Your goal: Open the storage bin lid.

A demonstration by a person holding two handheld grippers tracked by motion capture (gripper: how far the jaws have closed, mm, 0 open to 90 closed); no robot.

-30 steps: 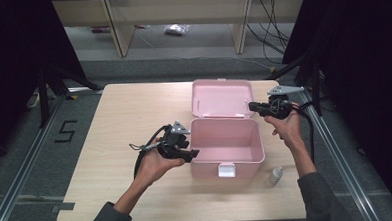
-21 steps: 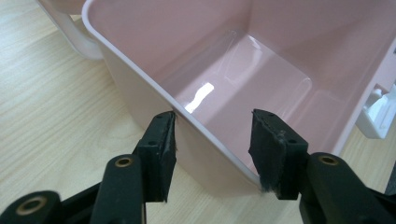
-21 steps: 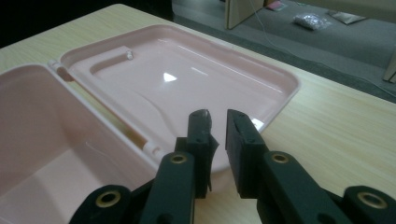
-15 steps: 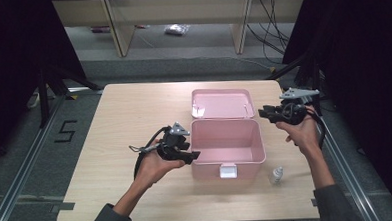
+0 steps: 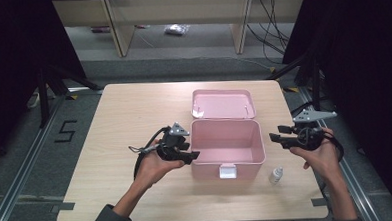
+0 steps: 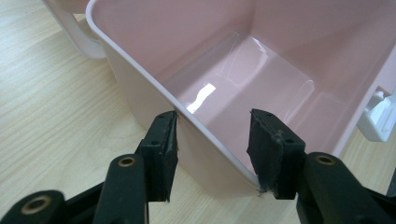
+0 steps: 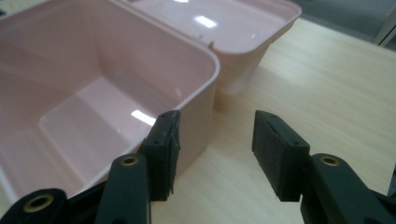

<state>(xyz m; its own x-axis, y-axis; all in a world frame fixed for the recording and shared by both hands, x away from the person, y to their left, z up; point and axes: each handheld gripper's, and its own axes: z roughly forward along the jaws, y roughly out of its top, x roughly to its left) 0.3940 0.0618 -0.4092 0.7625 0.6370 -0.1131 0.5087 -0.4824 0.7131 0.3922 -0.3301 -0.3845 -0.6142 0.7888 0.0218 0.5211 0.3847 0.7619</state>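
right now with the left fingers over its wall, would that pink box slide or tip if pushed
The pink box looks empty with thin plastic walls, so probably light and apt to slide on the smooth table. Its open lid hangs behind, so it may tip backward if lifted by the front.

Open pink plastic box, empty, lid flipped back, mid-table

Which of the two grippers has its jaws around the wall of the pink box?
The left gripper: its jaws straddle the pink box wall, one outside and one inside. The right gripper hangs open beside the box, apart from it.
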